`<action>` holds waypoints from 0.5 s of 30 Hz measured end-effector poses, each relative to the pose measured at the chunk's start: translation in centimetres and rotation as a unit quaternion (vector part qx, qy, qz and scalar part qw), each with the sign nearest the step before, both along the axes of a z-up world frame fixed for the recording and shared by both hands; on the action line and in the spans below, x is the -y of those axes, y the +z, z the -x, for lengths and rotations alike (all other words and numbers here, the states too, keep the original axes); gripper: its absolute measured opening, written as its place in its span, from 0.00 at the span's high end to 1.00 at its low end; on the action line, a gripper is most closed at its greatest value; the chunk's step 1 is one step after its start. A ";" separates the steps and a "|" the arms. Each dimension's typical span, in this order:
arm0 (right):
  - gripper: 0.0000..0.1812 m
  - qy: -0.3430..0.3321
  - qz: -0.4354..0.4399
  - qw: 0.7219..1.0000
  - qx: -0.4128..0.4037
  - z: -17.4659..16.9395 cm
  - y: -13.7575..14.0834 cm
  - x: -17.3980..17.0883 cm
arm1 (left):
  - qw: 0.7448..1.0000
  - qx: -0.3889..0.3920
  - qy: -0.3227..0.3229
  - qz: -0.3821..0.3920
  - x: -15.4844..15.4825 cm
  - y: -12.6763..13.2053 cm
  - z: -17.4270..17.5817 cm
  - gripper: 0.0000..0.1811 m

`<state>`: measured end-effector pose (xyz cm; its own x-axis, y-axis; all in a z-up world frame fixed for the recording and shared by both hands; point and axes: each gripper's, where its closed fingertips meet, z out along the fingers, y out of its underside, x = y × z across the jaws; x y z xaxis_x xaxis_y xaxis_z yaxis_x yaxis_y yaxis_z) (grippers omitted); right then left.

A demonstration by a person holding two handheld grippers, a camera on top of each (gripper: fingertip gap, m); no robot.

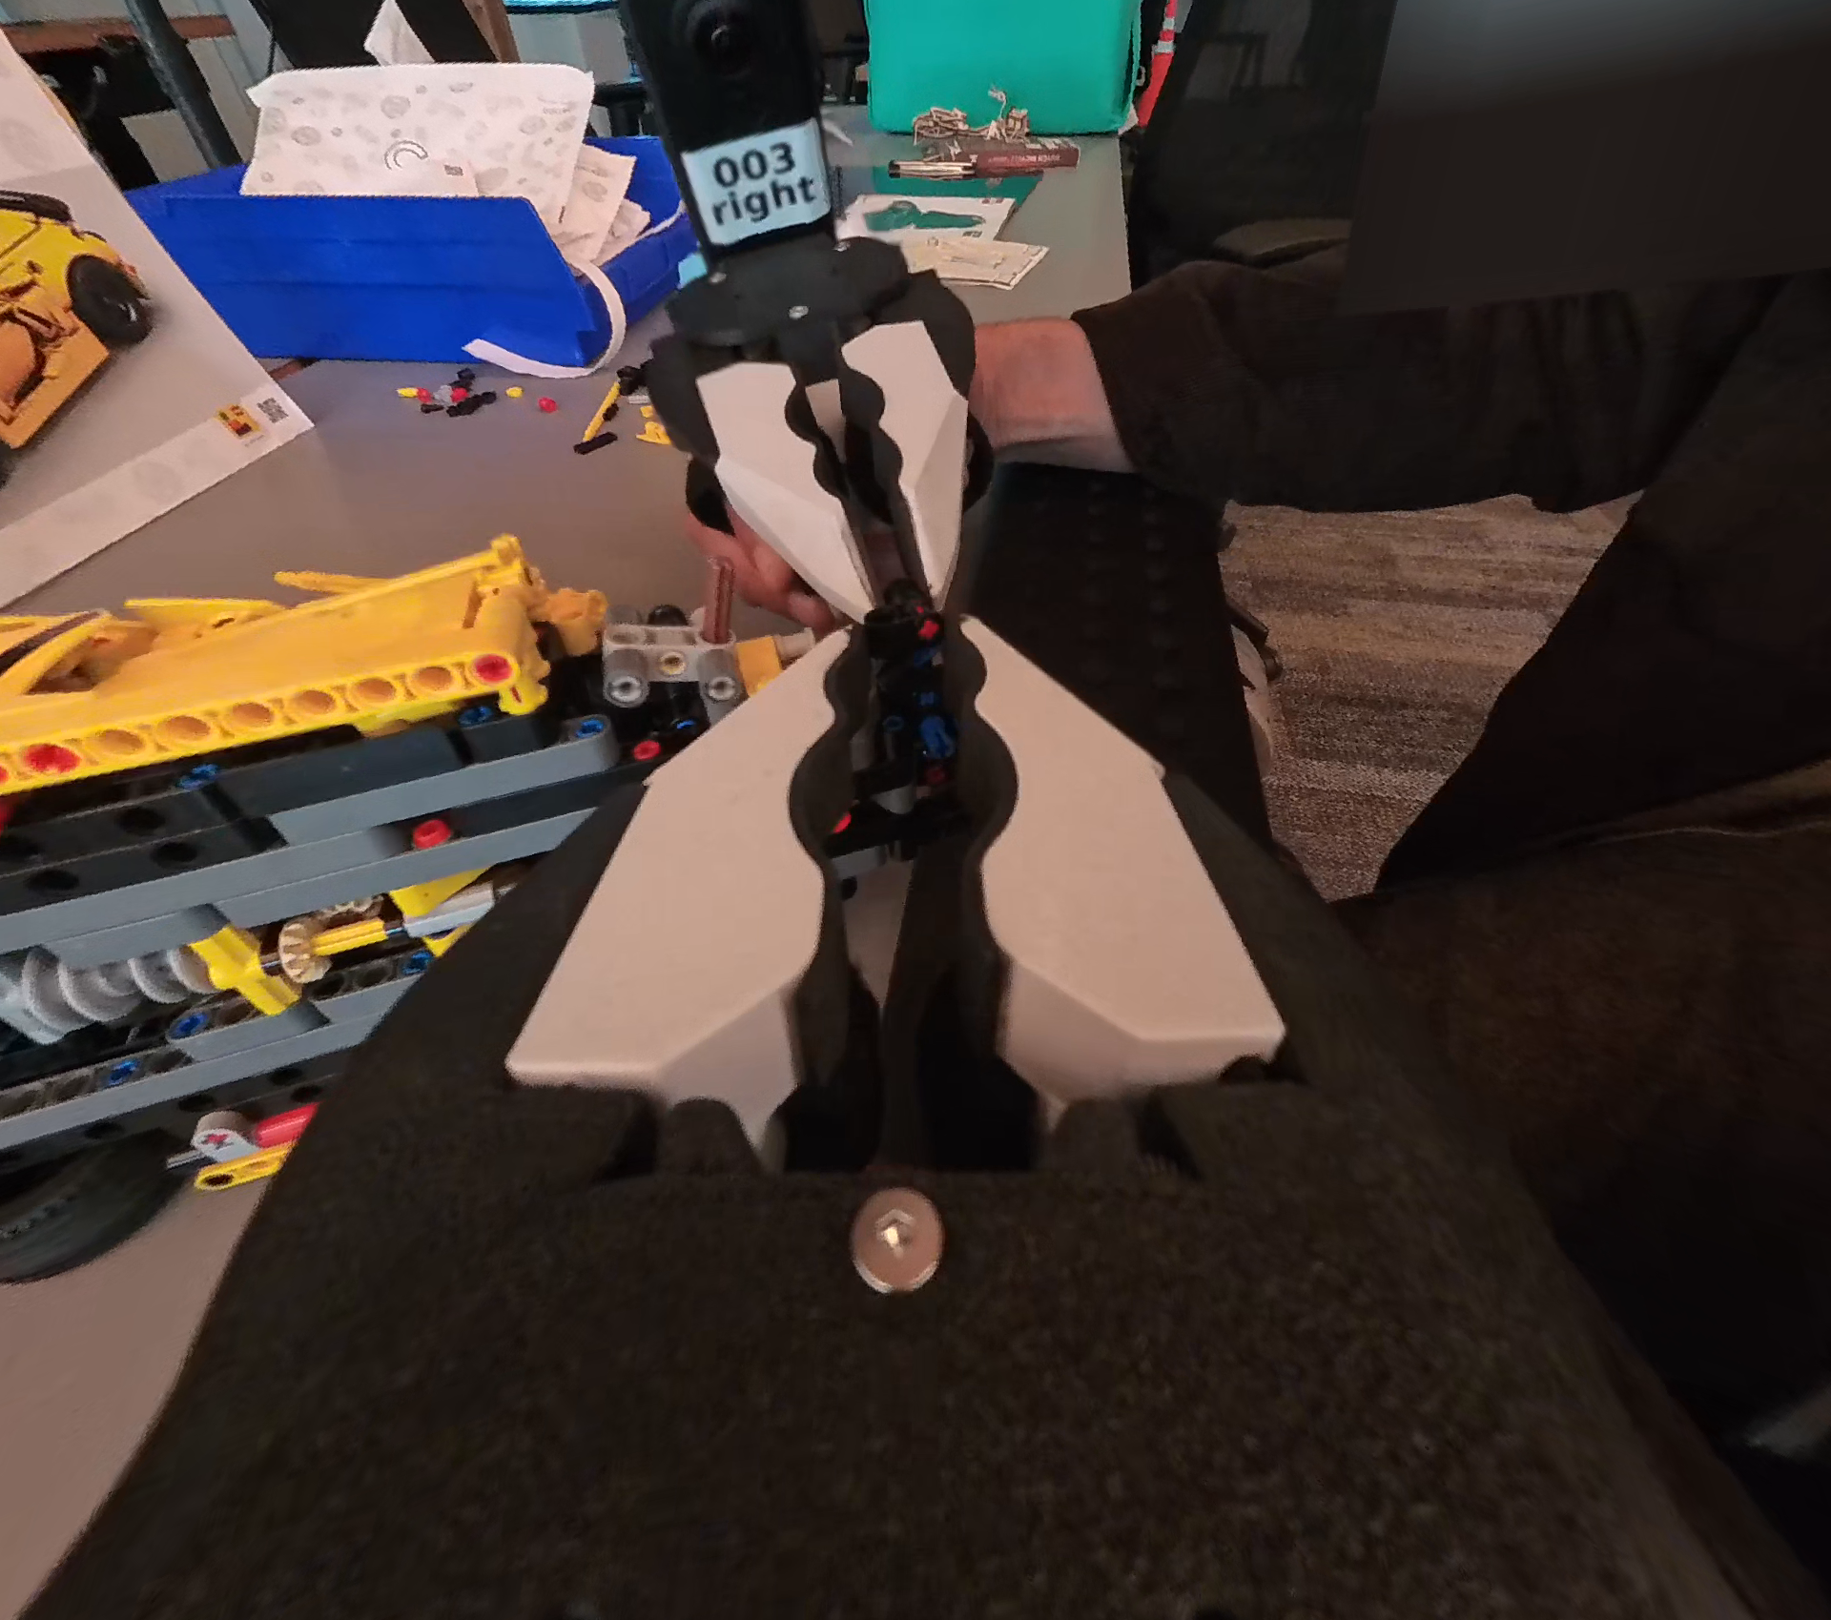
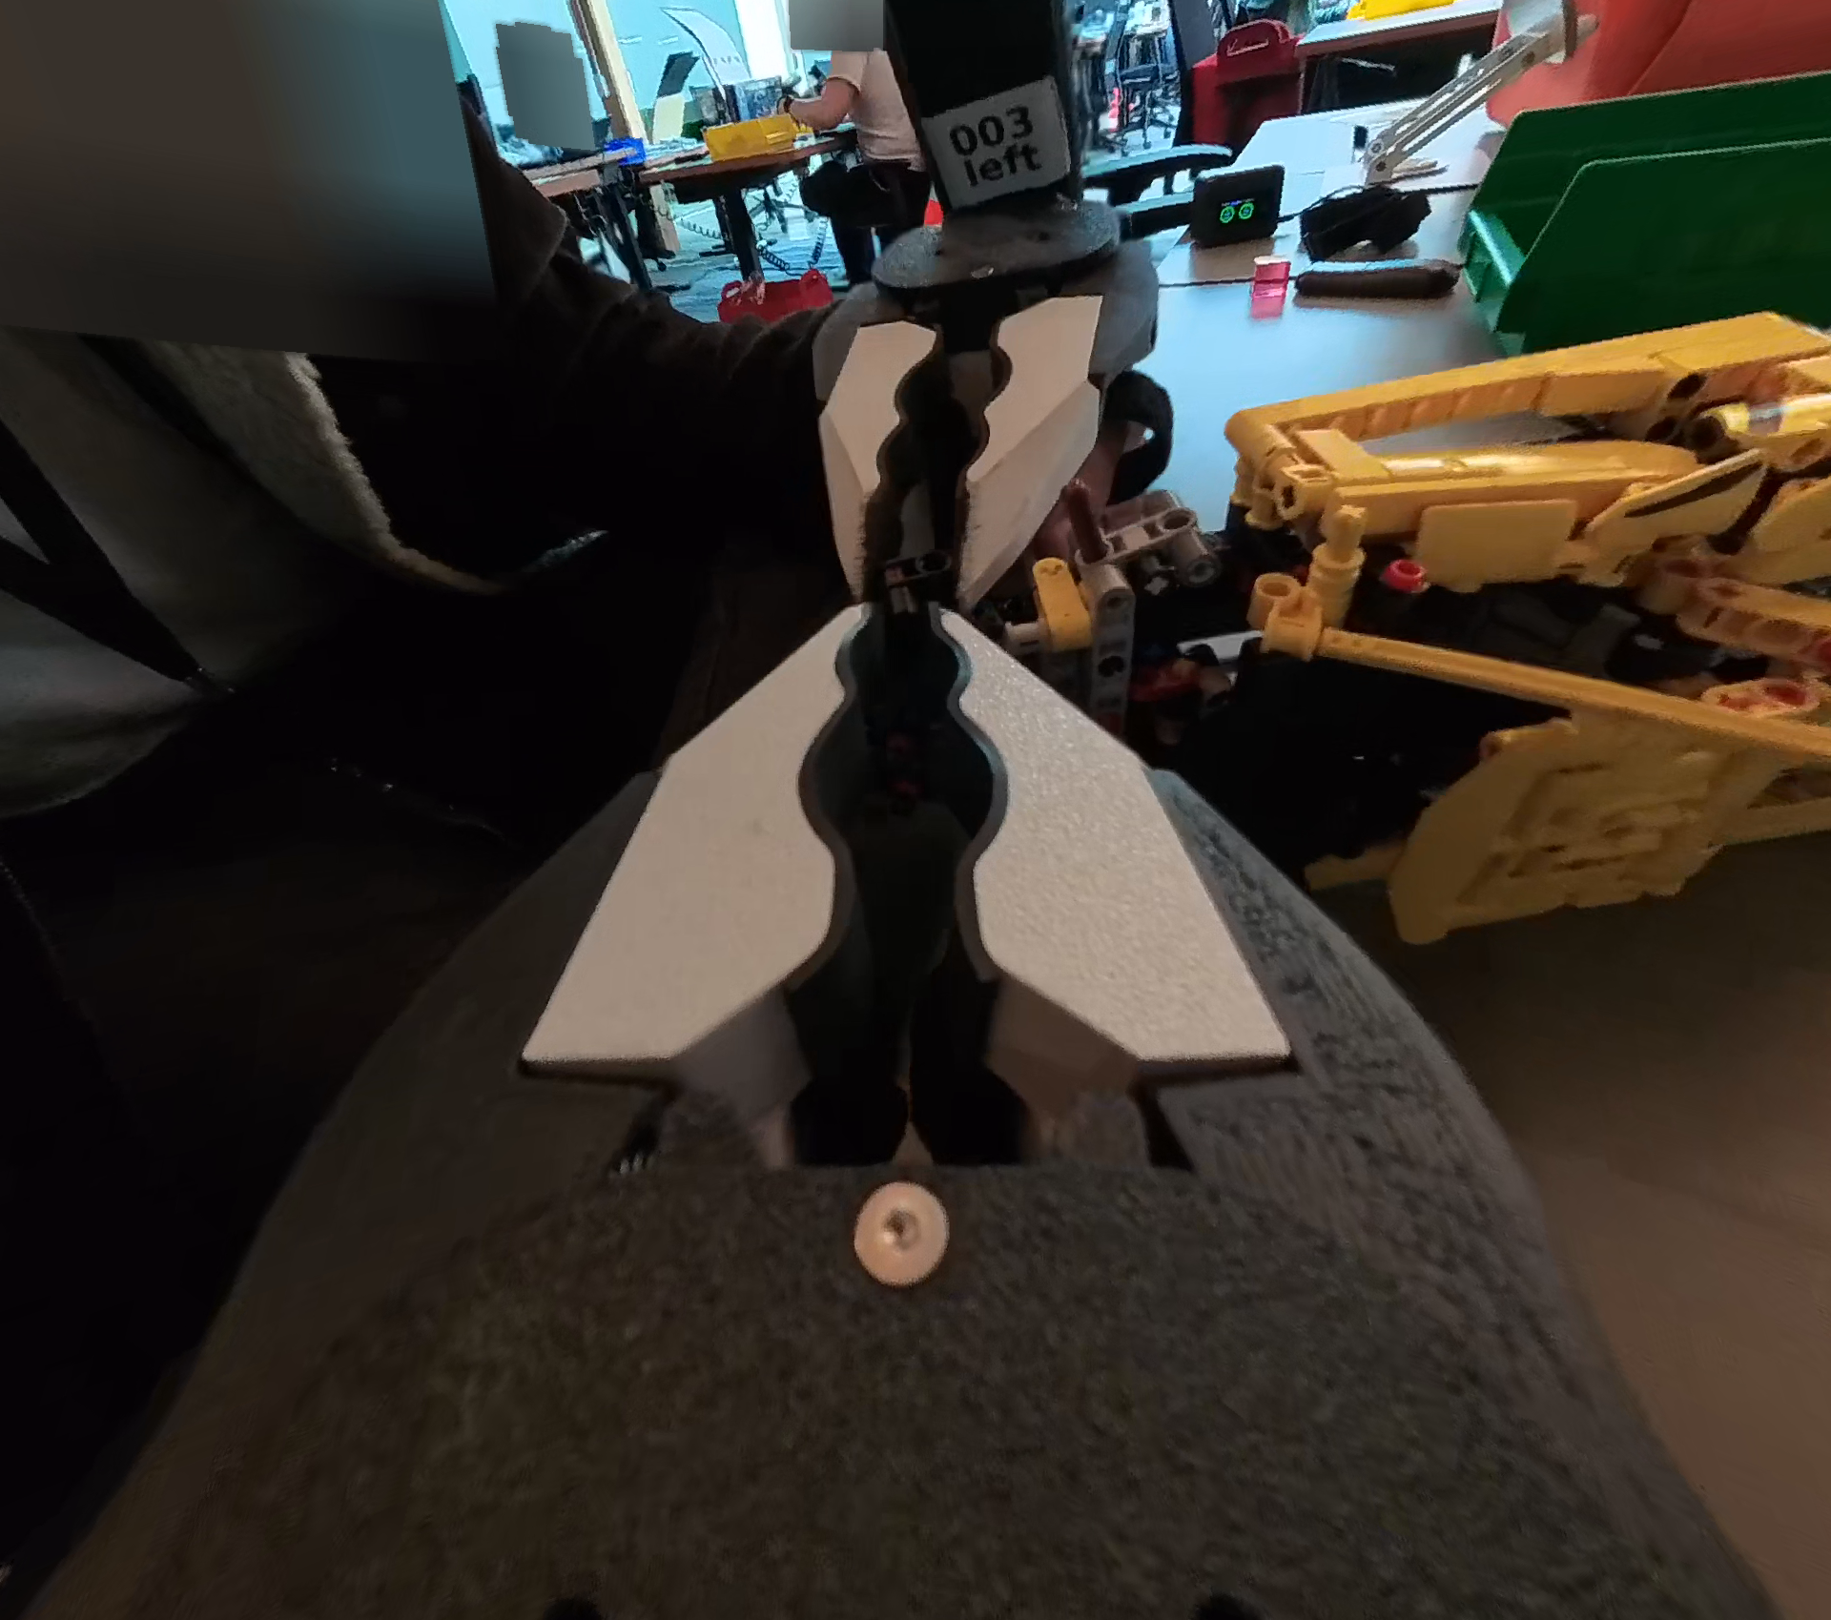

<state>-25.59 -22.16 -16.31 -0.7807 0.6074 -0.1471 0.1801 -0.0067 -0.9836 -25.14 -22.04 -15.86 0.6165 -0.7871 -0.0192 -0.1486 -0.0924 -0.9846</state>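
My left gripper [image 1: 910, 631] and my right gripper [image 1: 900, 602] meet tip to tip above the table edge. Between them is a small black brick assembly [image 1: 907, 730] with blue and red pins. It lies along the left gripper's jaws, and its far end sits in the right gripper's tips. In the right wrist view, my right gripper [image 2: 902, 610] is shut on the same dark assembly [image 2: 897, 755], and the left gripper [image 2: 916, 582] pinches its black end from the far side. A large yellow, grey and black brick vehicle model [image 1: 297, 681] lies just left of the grippers.
A blue bin [image 1: 396, 265] with paper bags stands behind the model, with loose small pieces [image 1: 466, 394] in front of it and a printed booklet [image 1: 109, 344] at left. A teal bag [image 1: 1001, 7] stands farther back. A green bin [image 2: 1665, 205] and a small screen device [image 2: 1237, 205] show in the right wrist view.
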 end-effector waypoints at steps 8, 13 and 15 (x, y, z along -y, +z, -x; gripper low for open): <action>0.96 -0.005 -0.005 1.000 -0.001 -0.1 0.0 -0.3 | 1.000 -0.002 -0.001 -0.001 -0.1 -0.1 0.0 0.92; 0.96 -0.006 -0.008 1.000 0.001 -0.2 -0.1 -0.3 | 1.000 -0.006 -0.001 -0.003 0.1 -0.1 0.0 0.92; 0.96 -0.005 -0.007 1.000 0.000 -0.1 0.0 -0.3 | 1.000 -0.004 -0.002 -0.003 0.1 -0.1 0.0 0.93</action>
